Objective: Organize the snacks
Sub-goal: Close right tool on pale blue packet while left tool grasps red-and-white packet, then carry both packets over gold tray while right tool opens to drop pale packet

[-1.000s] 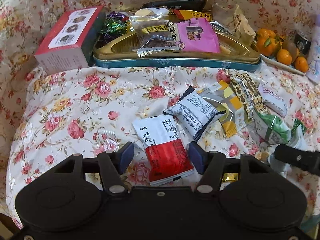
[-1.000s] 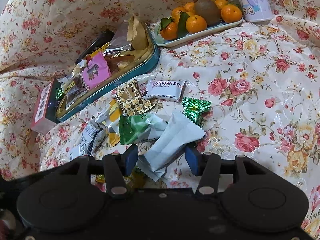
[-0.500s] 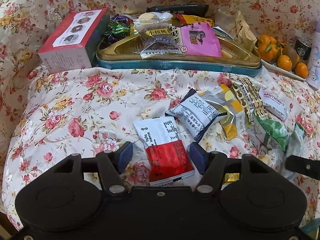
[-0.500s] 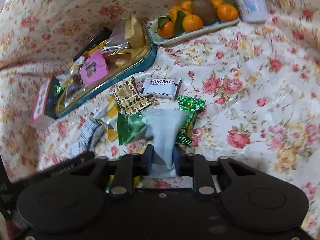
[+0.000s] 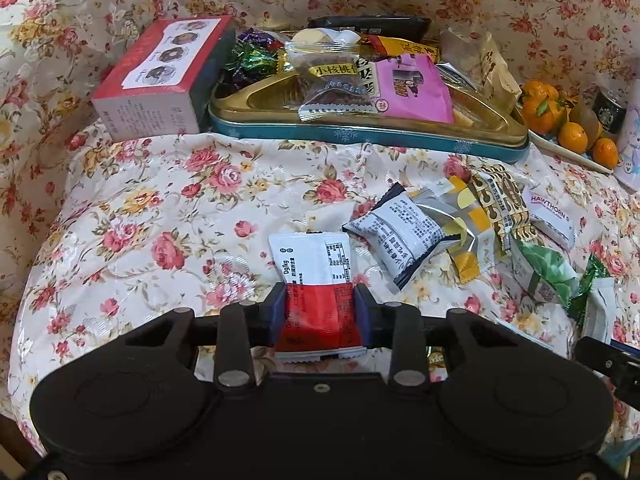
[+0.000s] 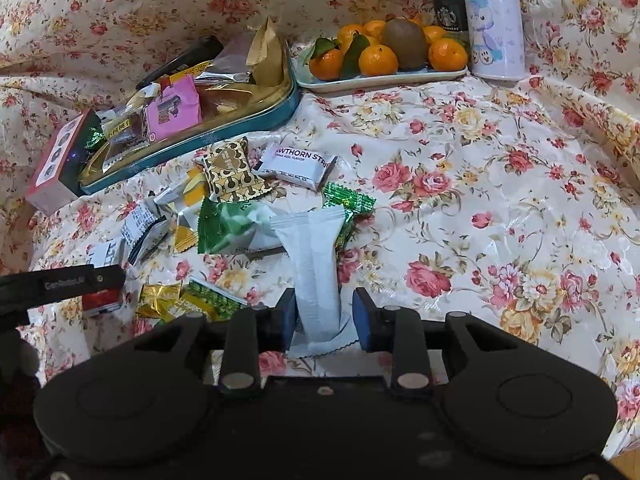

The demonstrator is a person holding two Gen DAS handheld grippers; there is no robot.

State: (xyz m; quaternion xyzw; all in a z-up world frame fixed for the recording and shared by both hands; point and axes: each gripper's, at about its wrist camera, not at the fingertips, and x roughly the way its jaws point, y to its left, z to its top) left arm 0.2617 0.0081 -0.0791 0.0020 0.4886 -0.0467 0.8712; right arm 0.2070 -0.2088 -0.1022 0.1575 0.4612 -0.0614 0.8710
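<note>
Snacks partly sorted into the tin (image 5: 360, 136)

Left gripper (image 5: 320, 312) fingers have just closed on the red-and-white packet (image 5: 316, 280); right gripper (image 6: 324, 316) fingers have just been opening, loosely around the pale packet (image 6: 316, 264); many packets beyond remain loose.

— What are we reading on the loose packets?
— We are making out "HAWTHORN STRI…" on the white bar wrapper (image 6: 298, 167), with a smaller line under it too fine to read, and "Dg/kg" on the red-and-white sachet (image 5: 316, 292).
— And in the tin?
— We are seeing Chinese characters on a yellow band across the clear walnut-snack bag (image 5: 334, 80), reading 小核桃 as far as we can tell.
— Anything by the fruit?
— We are spotting the Starbucks logo and name on the dark can (image 6: 450, 14). The black bar (image 6: 66, 282) at left is carrying pale lettering, too blurred to read.
</note>
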